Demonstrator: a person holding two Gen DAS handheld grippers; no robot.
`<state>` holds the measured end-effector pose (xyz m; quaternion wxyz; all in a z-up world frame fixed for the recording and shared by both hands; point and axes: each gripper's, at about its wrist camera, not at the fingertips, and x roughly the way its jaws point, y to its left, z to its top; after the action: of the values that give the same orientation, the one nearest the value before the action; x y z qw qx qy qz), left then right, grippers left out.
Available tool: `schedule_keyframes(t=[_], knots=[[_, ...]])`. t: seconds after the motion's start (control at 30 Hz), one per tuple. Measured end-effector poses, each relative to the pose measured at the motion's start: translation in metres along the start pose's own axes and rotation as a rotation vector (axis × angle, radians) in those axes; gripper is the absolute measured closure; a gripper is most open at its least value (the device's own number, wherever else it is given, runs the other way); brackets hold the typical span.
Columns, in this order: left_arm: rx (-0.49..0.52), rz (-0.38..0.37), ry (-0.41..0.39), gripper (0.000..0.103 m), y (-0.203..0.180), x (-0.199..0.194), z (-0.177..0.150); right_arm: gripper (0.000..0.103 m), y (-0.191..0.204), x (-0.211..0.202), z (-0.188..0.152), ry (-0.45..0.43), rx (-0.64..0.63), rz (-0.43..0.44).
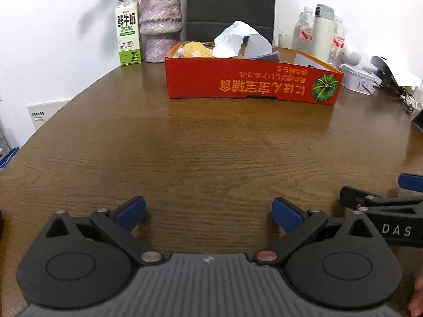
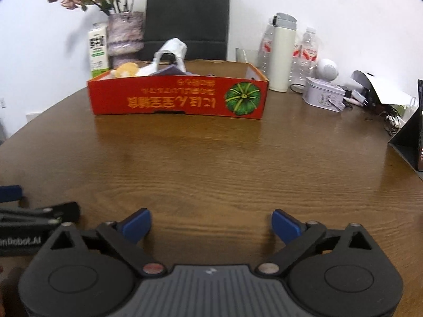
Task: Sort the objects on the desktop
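Wood table (image 1: 211, 145): brown, with visible grain; it carries everything named here.
Left gripper (image 1: 208, 212): low over the near part of the table, its blue-padded fingers (image 1: 132, 211) spread wide, with nothing between them.
Right gripper (image 2: 211, 224): just beside the left one, also spread wide and holding nothing; each gripper shows at the edge of the other's view.
Red box (image 1: 248, 84): a shallow cardboard tray at the far middle of the table, with orange letters printed upside down and a green pumpkin picture on its front wall.
Box contents: a yellow soft object (image 1: 195, 50) at the left end, crumpled white paper or plastic (image 1: 235, 39) in the middle, and something purple (image 1: 267, 56) beside it.
Left of the box: a milk carton (image 1: 128, 31) and a purple vase (image 1: 160, 23) with flowers.
Right of the box: a white thermos (image 2: 283, 52), clear plastic bottles (image 2: 304, 55) and a pale tin (image 2: 323, 93).
Behind the box: a dark chair back (image 1: 230, 2).
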<state>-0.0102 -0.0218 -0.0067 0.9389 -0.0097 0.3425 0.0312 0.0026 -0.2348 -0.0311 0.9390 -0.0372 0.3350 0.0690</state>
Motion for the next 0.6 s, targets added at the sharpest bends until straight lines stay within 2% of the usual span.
schedule_keyframes(t=[0.1, 0.27, 0.6], knots=[[-0.004, 0.005, -0.002, 0.000, 0.001, 0.004, 0.002, 0.000, -0.008, 0.007, 0.004, 0.013, 0.039, 0.047], [-0.017, 0.029, 0.000, 0.000, -0.001, 0.007, 0.005, 0.000, -0.008, 0.014, 0.008, 0.018, 0.028, 0.044], [-0.008, 0.008, 0.000, 0.000, 0.004, 0.008, 0.006, 0.000, -0.006, 0.014, 0.008, 0.017, 0.023, 0.048]])
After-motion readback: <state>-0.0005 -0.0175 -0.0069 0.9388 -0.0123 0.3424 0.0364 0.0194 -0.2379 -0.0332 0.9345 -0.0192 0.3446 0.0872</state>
